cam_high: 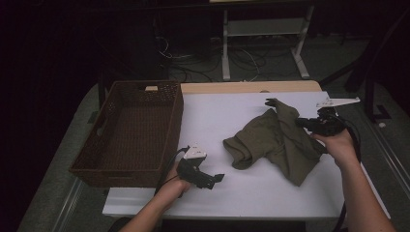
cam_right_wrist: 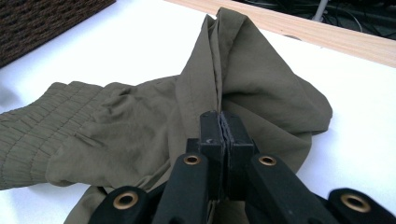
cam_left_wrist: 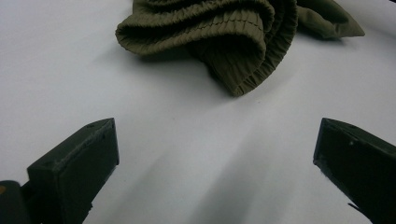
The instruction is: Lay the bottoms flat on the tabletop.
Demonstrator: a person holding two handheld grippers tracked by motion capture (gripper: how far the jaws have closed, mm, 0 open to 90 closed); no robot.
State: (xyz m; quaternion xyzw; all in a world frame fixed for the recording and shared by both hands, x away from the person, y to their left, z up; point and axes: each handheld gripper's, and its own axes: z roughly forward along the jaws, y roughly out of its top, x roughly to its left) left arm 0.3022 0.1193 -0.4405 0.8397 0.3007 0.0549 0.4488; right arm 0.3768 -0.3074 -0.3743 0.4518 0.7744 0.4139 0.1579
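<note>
The right claw (cam_right_wrist: 222, 122) is pinching a raised fold of the olive garment (cam_high: 275, 137) near the bench's (cam_high: 232, 191) far right edge. The left claw (cam_high: 212, 180) is hanging wide open over bare bench, the garment's elastic hem (cam_left_wrist: 243, 42) lying just ahead and the wicker basket (cam_high: 126, 169) sitting at the left edge.

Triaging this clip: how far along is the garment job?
Done: right claw is shut on a fold of the olive garment, lifting a ridge of it. In hand: the rest lies crumpled on the white table. Left: left claw is open, short of the elastic waistband; the wicker basket looks empty.
</note>
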